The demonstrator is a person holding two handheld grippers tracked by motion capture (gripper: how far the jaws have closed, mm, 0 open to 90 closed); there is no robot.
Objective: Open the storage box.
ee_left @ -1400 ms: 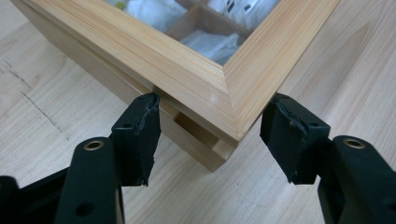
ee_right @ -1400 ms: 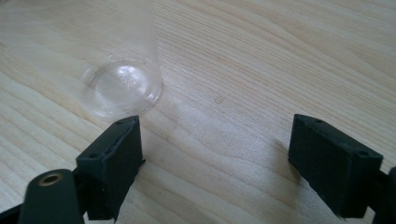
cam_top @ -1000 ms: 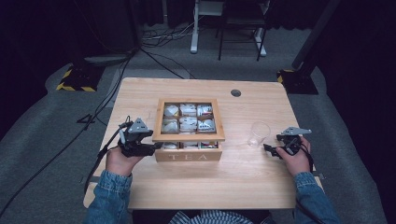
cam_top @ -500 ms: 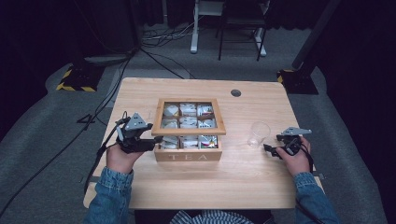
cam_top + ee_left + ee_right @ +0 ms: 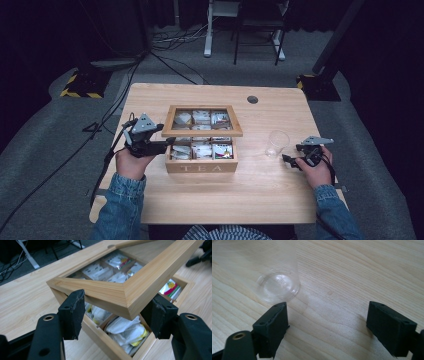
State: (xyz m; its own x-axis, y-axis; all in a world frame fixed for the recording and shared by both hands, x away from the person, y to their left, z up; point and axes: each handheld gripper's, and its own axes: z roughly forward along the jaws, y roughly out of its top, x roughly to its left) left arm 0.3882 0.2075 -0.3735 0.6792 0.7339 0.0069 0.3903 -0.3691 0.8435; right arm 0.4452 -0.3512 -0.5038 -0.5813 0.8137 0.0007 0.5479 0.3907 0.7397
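Observation:
A wooden tea box [image 5: 201,167] marked TEA stands mid-table, full of tea bags [image 5: 125,330]. Its windowed wooden lid [image 5: 205,133] is tilted up at the front. My left gripper [image 5: 169,142] is at the box's front left. In the left gripper view the lid's corner [image 5: 112,290] sits between the jaws of that gripper [image 5: 116,301], both pads against the wood; the jaws have just been opening wider along it. My right gripper [image 5: 288,161] rests on the table, open and empty [image 5: 329,312], just right of a clear plastic cup [image 5: 276,143], whose base [image 5: 278,286] is ahead of its left jaw.
The light wooden table [image 5: 260,200] has bare room in front of the box and a round cable hole [image 5: 252,99] at the back. Beyond the table lie floor cables [image 5: 165,60] and desk legs [image 5: 207,30].
The lid's front edge has come up off the box, with the left gripper at its corner. The right hand and the cup have kept still.

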